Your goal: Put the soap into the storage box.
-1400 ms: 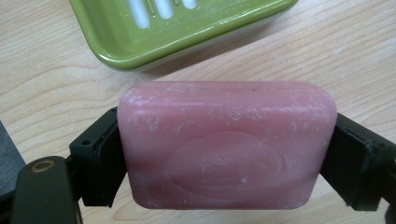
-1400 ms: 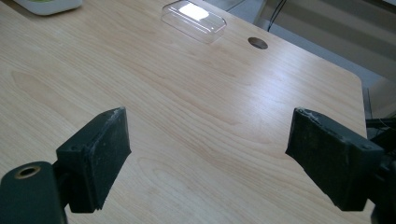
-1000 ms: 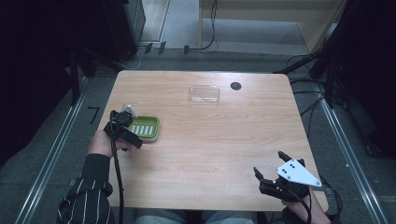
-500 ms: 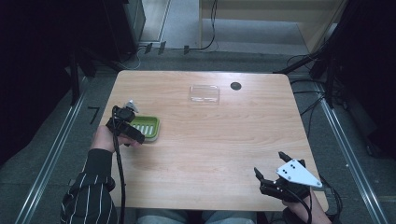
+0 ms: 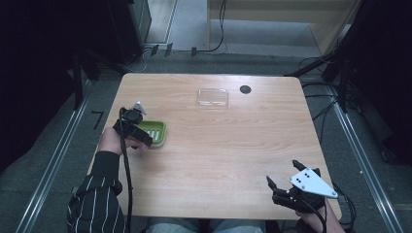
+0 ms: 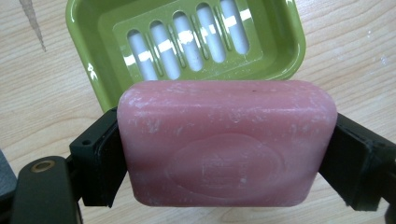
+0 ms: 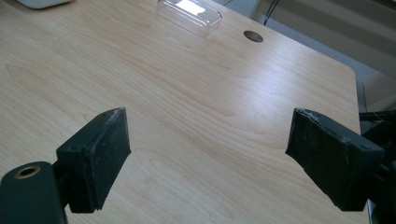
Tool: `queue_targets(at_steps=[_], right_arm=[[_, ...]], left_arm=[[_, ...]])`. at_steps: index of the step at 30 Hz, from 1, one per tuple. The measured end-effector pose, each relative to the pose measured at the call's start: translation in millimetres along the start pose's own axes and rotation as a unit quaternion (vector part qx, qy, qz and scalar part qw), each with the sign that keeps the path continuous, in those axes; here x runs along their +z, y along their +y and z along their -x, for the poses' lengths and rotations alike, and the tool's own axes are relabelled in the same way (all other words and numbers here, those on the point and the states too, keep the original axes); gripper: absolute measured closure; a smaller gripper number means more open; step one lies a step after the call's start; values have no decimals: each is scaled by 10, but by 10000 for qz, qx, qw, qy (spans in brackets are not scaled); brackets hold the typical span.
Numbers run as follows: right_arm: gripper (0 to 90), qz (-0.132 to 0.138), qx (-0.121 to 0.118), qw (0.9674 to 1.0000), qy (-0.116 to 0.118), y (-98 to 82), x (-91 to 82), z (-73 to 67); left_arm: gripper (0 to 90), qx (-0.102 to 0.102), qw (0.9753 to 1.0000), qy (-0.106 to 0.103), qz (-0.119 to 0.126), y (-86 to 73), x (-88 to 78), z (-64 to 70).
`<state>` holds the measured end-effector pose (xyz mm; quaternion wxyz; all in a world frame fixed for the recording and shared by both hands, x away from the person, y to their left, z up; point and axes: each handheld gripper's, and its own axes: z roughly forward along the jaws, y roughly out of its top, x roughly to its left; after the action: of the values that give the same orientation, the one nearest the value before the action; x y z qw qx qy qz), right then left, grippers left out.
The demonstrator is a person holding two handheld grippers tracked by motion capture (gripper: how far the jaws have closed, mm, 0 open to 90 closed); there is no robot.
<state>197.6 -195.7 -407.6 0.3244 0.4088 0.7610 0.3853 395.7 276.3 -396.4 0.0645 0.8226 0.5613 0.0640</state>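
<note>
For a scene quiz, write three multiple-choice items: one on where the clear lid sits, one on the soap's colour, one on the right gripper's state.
1. Where is the clear lid?
A. At the table's far edge, beside the round hole
B. Inside the green soap dish
C. Between the right gripper's jaws

2. What colour is the soap bar?
A. White
B. Pink
C. Blue

3. How is the right gripper?
A. Shut on the lid
B. Shut on the soap
C. Open, holding nothing

Answers: 1 A, the high view shows it beside the hole. 2 B, pink between the left gripper's jaws. 3 C, bare table between its spread jaws.
</note>
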Motion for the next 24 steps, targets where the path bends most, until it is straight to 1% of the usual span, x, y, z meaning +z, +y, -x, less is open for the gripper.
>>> queue_targets(at_steps=[4,10,13,16,17,18,20,22,24], right_arm=[[136,-5,66,10000,-42,-10,-15,7],[136,-50,62,10000,-55,-24,-30,22],[136,-50,69,9999,-85,-34,-41,27],[136,-55,83,9999,-116,-46,-57,37],[136,-64,104,9999,-123,-49,-63,37],[136,-62,97,9998,-130,-53,-66,38],[136,-70,117,9998,-142,-60,-76,42],[136,-73,111,9998,-167,-66,-85,46],[136,-74,106,9998,-167,-71,-91,50]], left_arm=[[139,-4,10000,0,-3,22,9,-17],[140,-9,10000,-31,-53,55,27,-43],[140,-47,10000,-52,2,77,36,-50],[140,-65,10000,-72,-22,102,49,-50],[140,-36,10000,-74,-40,112,53,-55],[140,-71,9999,-77,-13,122,63,-53],[140,-83,9999,-61,-47,144,69,-57],[140,-127,9999,-56,-9,163,83,-63],[140,-126,9999,-53,-29,181,87,-69]])
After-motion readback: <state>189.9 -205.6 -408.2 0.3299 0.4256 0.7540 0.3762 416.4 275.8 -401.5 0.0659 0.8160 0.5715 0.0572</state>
